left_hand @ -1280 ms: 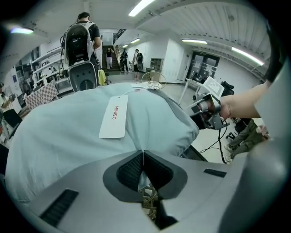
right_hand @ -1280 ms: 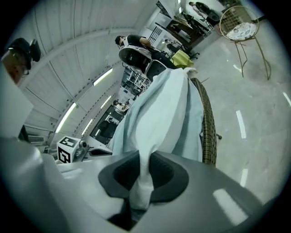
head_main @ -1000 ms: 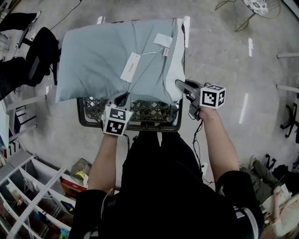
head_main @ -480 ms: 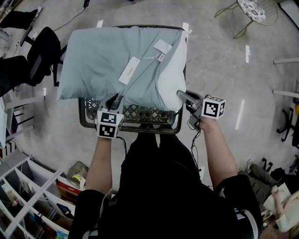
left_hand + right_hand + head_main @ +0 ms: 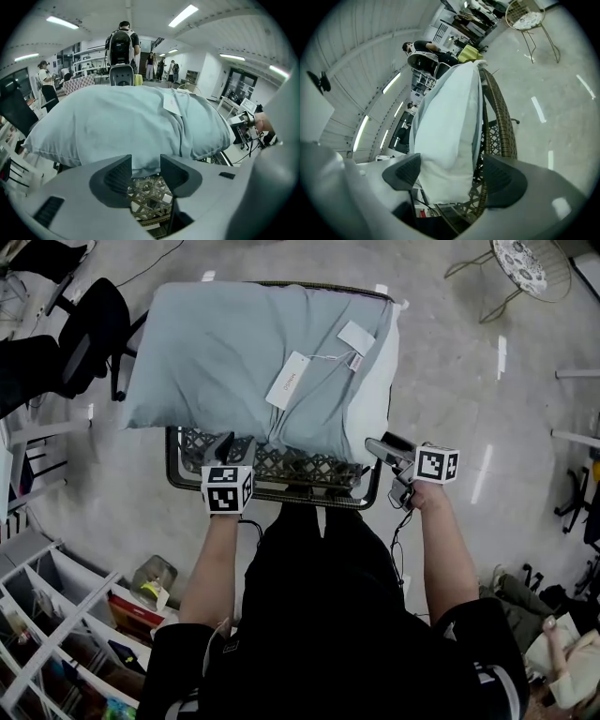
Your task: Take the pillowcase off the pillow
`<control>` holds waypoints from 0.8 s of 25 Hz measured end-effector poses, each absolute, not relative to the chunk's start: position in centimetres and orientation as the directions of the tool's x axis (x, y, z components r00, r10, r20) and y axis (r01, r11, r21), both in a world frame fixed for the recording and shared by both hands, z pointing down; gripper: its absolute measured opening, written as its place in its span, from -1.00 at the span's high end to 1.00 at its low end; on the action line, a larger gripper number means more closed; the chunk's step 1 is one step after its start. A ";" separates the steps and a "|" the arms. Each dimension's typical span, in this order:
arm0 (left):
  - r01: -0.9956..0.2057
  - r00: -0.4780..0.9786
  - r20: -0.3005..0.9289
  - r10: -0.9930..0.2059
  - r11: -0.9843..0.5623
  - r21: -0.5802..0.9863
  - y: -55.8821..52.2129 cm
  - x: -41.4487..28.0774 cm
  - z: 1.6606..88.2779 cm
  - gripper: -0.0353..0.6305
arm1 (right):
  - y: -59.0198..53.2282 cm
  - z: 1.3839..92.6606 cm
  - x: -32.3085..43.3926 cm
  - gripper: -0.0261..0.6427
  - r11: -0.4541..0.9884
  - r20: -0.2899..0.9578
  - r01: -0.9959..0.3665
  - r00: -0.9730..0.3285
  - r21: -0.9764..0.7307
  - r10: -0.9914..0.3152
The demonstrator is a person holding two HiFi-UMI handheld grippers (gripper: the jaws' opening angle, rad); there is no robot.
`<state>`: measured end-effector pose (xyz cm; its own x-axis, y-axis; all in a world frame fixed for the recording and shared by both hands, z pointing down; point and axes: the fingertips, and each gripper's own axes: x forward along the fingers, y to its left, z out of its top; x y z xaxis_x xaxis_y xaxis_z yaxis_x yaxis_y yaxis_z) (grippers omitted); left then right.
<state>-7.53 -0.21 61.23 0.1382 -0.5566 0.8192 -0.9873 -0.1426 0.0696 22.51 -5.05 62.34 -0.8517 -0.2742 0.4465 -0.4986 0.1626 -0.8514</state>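
Opening just now on both tools; jaws read from each gripper's own view.

Left gripper [image 5: 146, 171]: jaws stand a moderate way apart, pads pressing on nothing. The near long edge of the pale blue pillowcase [image 5: 225, 352] hangs just ahead of the tips, in line with the gap. Below that edge the weave of the wicker basket [image 5: 300, 467] shows through the gap. From this tool the pillow bulk rises ahead and above and fills most of the view. The other gripper shows off to this tool's right, past the pillow's end.

Right gripper [image 5: 449, 176]: jaws wide. The white end of the pillow [image 5: 375, 399], bare where the case stops, stands in the gap between the pads. It is clear of the right pad, with the basket's rim and weave showing between them. It lies close beside the left pad, with no pinch to be seen. The tool is rolled, so the pillow runs away from it as an upright strip.

Head view: both tools sit at the pillow's near side, the left at the long edge, the right at the open-end corner. The pillow lies flat across the basket top, ahead of both tools and overhanging past the left one. A long white tag [image 5: 288, 381] and a small square tag [image 5: 356, 337] lie on the case beyond the tips.
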 end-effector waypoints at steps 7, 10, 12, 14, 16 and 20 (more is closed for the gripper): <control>-0.970 0.122 0.857 -0.501 -0.242 -0.003 -2.3 -7.2 63.0 0.64 | -4.8 62.3 19.7 0.37 0.159 0.430 -0.506 -0.831 -0.848 -0.353; -0.962 0.098 0.863 -0.495 -0.270 -0.045 -2.2 -8.9 62.3 0.87 | -5.6 60.5 20.8 0.57 0.157 0.395 -0.496 -0.815 -0.854 -0.423; -0.969 0.084 0.863 -0.499 -0.241 -0.046 -2.2 -11.1 61.7 0.88 | -6.4 59.2 21.5 0.62 0.162 0.372 -0.481 -0.816 -0.861 -0.442; -0.980 0.097 0.859 -0.503 -0.197 -0.005 -2.4 -13.2 61.1 0.88 | -7.1 58.2 21.9 0.63 0.175 0.364 -0.479 -0.817 -0.861 -0.447; -0.978 0.105 0.856 -0.507 -0.210 -0.004 -2.6 -14.2 60.5 0.88 | -7.8 57.2 22.1 0.64 0.208 0.356 -0.481 -0.823 -0.852 -0.443; -0.960 0.092 0.844 -0.528 -0.271 -0.065 -3.2 -15.2 59.2 0.88 | -8.2 56.1 22.7 0.64 0.224 0.346 -0.478 -0.825 -0.849 -0.447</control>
<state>-15.22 -3.24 59.16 0.0916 -0.5281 0.8442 -0.9604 -0.2709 -0.0652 22.72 -8.19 56.08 -0.8248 -0.4469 0.3463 -0.4780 0.2241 -0.8493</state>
